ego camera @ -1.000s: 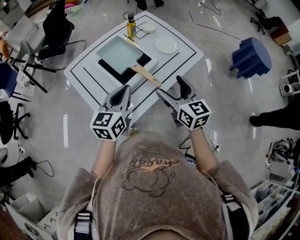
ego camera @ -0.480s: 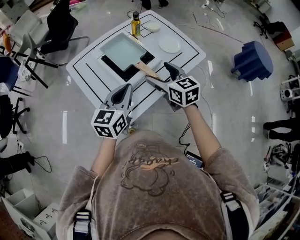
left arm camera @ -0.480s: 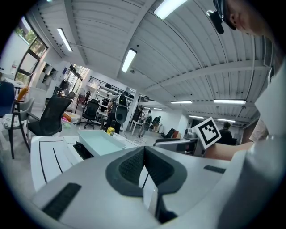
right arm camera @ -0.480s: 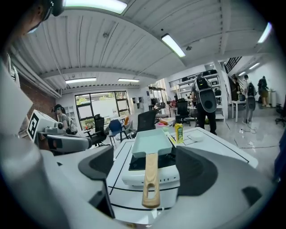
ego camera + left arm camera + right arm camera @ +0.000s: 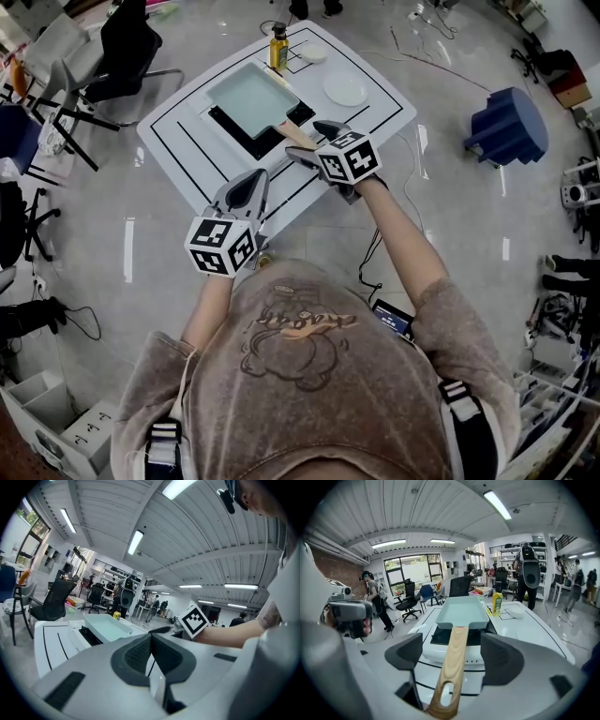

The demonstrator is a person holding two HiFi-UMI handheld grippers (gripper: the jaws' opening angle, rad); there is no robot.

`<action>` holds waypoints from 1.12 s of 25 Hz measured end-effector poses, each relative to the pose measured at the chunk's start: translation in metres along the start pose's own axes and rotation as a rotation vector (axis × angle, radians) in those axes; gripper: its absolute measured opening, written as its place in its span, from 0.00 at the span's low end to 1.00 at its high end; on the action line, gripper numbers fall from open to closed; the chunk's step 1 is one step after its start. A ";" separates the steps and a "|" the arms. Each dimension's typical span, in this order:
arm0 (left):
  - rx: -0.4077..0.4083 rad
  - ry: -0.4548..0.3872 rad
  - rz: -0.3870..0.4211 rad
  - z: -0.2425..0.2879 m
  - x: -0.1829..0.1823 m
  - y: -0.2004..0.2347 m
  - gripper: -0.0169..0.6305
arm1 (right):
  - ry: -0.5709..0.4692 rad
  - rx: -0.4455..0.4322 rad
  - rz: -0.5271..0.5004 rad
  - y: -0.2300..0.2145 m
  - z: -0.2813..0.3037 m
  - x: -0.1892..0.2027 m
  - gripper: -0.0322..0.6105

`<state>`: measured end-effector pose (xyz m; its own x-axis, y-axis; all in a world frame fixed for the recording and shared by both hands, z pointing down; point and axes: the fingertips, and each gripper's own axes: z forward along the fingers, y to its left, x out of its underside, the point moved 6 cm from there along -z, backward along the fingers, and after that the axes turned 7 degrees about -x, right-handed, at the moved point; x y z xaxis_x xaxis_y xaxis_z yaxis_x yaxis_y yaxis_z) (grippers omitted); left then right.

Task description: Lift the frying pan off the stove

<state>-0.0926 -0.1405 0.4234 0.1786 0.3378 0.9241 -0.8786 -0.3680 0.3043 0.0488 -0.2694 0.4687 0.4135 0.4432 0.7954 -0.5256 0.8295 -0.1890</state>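
A rectangular pale-green frying pan point(image 5: 251, 97) point(image 5: 463, 611) sits on a black-topped stove point(image 5: 234, 131) point(image 5: 440, 637) on the white table. Its wooden handle point(image 5: 292, 137) point(image 5: 452, 667) points toward me. My right gripper point(image 5: 309, 141) point(image 5: 454, 657) straddles the end of that handle. Its jaws are closing, and a gap still shows on each side of the wood. My left gripper point(image 5: 248, 183) point(image 5: 151, 641) hovers at the table's near edge, left of the handle, shut with nothing in it.
A yellow oil bottle point(image 5: 278, 47) point(image 5: 497, 603), a small white dish point(image 5: 312, 53) and a white plate point(image 5: 345, 91) stand behind and right of the stove. The table point(image 5: 187, 141) carries black lines. A black chair point(image 5: 127, 47) is at far left, a blue stool point(image 5: 506, 127) at right.
My right gripper has moved forward and left from the table's near edge until the pan handle lies between its jaws. The left gripper has hardly moved.
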 end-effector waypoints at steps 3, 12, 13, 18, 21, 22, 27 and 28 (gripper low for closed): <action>0.002 0.002 0.000 -0.001 0.001 -0.001 0.04 | 0.038 -0.011 0.003 -0.003 0.010 0.004 0.59; -0.004 0.008 -0.016 -0.004 0.005 0.003 0.04 | 0.161 -0.081 0.013 -0.008 0.029 0.005 0.48; -0.004 0.009 -0.018 -0.003 0.006 0.003 0.04 | 0.171 -0.081 0.016 -0.010 0.030 0.006 0.46; 0.002 0.015 -0.016 -0.002 0.008 0.004 0.04 | 0.218 -0.084 0.055 -0.016 0.035 0.010 0.39; 0.005 0.022 -0.018 -0.001 0.010 0.003 0.04 | 0.242 -0.082 0.063 -0.018 0.037 0.014 0.37; 0.006 0.024 -0.019 -0.001 0.010 0.003 0.04 | 0.248 -0.081 0.062 -0.019 0.037 0.016 0.37; 0.008 0.035 -0.029 0.004 0.012 0.003 0.04 | 0.265 -0.078 0.069 -0.022 0.041 0.021 0.32; 0.008 0.037 -0.031 0.004 0.013 0.003 0.04 | 0.265 -0.077 0.072 -0.023 0.041 0.022 0.31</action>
<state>-0.0913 -0.1411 0.4370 0.1890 0.3812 0.9050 -0.8693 -0.3637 0.3348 0.0391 -0.2925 0.5141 0.5629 0.5667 0.6017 -0.5066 0.8117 -0.2906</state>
